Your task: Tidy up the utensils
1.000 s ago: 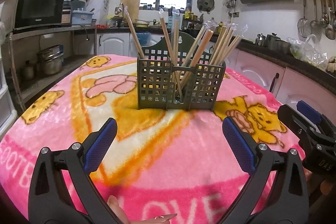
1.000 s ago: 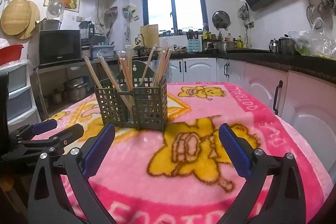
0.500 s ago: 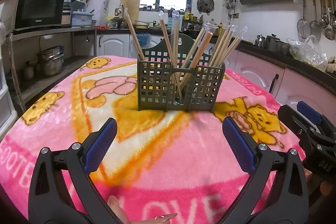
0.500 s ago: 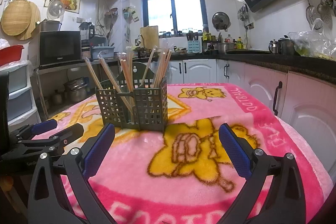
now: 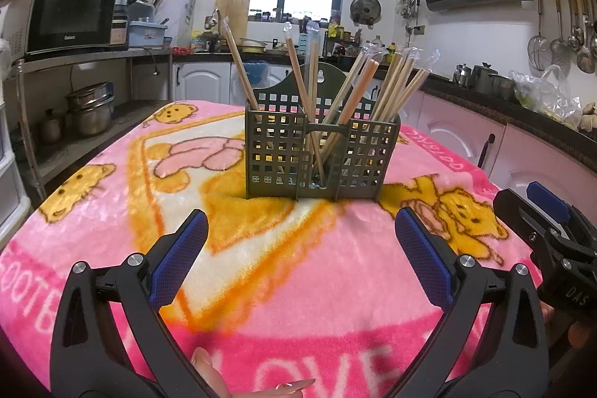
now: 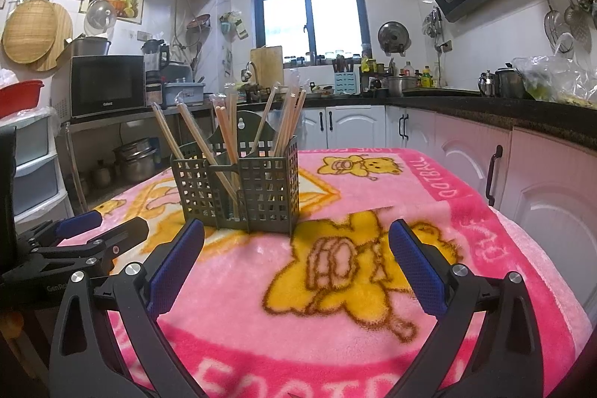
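A dark green slotted utensil holder [image 5: 317,155] stands upright on the pink cartoon blanket [image 5: 261,267], filled with several wooden chopsticks [image 5: 391,84] leaning in its compartments. It also shows in the right wrist view [image 6: 238,189], with the chopsticks [image 6: 224,125] sticking out. My left gripper [image 5: 302,256] is open and empty, low over the blanket in front of the holder. My right gripper [image 6: 296,263] is open and empty, to the right of the holder and a little back from it. Each gripper appears at the edge of the other's view.
The blanket [image 6: 373,286] covers a table. White and pink cabinets [image 6: 522,181] run along the right. A shelf with a microwave [image 5: 71,13] and pots [image 5: 89,110] stands at the left. Ladles hang on the right wall [image 5: 574,25].
Both grippers stay open and nearly still. The left wrist view has drifted very slightly; the holder and chopsticks have not moved.
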`<control>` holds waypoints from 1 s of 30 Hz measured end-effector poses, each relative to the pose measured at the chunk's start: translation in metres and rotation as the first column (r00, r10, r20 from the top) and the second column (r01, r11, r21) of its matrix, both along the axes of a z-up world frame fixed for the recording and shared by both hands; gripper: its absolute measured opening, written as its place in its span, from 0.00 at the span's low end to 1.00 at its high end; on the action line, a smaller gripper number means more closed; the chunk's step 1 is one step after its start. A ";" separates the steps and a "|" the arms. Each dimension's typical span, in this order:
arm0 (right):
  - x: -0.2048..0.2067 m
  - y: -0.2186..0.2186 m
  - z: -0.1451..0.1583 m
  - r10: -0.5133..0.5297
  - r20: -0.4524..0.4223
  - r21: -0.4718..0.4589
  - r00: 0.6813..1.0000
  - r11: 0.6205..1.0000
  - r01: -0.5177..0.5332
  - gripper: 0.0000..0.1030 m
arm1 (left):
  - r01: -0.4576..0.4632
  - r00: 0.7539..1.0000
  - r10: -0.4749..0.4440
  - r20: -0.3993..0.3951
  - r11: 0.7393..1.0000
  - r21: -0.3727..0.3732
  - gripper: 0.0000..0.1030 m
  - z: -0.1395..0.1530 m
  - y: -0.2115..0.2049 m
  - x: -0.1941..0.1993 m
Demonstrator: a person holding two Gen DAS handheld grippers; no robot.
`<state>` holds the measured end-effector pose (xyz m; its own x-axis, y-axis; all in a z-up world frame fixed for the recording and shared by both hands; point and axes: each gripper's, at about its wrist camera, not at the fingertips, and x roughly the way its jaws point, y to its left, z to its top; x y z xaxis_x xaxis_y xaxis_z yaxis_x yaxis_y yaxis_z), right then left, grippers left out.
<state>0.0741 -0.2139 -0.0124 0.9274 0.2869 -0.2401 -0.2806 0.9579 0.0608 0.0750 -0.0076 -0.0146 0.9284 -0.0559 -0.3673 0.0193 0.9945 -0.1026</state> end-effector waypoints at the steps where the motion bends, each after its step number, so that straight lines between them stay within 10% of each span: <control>1: 0.000 0.000 0.000 0.001 -0.001 -0.001 1.000 1.000 -0.001 0.94 | -0.001 1.000 0.001 0.000 1.000 0.000 0.90 0.000 0.000 0.000; 30: -0.002 0.001 0.000 -0.003 0.000 0.002 1.000 1.000 0.003 0.94 | 0.011 1.000 -0.011 -0.003 1.000 -0.008 0.90 -0.001 0.001 0.001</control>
